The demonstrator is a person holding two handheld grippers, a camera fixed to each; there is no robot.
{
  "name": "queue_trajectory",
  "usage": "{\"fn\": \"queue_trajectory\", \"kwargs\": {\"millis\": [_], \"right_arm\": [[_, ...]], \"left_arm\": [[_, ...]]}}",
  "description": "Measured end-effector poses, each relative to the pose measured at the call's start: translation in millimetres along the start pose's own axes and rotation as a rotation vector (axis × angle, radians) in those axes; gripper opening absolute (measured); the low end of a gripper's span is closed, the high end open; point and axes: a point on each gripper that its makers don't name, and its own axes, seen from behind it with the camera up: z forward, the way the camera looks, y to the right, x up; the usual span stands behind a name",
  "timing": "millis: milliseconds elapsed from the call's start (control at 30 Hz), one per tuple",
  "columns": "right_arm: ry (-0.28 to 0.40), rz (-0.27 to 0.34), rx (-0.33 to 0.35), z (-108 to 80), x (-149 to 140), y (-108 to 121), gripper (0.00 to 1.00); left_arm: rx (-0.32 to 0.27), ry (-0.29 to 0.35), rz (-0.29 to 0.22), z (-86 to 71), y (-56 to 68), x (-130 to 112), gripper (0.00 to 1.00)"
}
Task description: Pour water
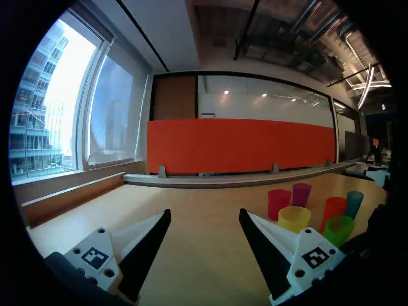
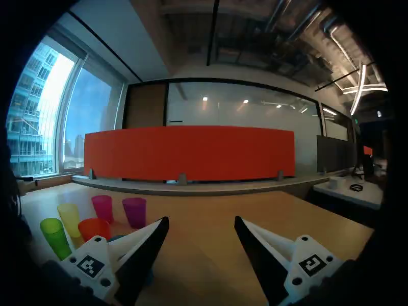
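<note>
We record one tall window (image 1: 61, 102) beyond the bench's left edge and one orange partition (image 1: 239, 145) along its far edge. The wooden bench (image 1: 204, 265) carries everything else. The left gripper (image 1: 204, 213) and the right gripper (image 2: 201, 220) both stand wide open, holding nothing.

Six cups stand in one cluster, well short of the far edge:
- red cup (image 1: 279, 203)
- purple cup (image 1: 301, 194)
- yellow cup (image 1: 294, 218)
- orange cup (image 1: 334, 209)
- teal cup (image 1: 354, 203)
- green cup (image 1: 338, 228)

In the right gripper view, that gripper's own finger hides most of the teal cup.
</note>
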Motion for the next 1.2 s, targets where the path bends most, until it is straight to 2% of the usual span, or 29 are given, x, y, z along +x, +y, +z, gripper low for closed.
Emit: {"fn": "queue_trajectory", "kwargs": {"millis": [1200], "right_arm": [[0.000,0.001,0.000,0.8,0.1,0.6,0.99]], "left_arm": [[0.000,0.000,0.000,-0.1,-0.8,0.1,0.99]]}}
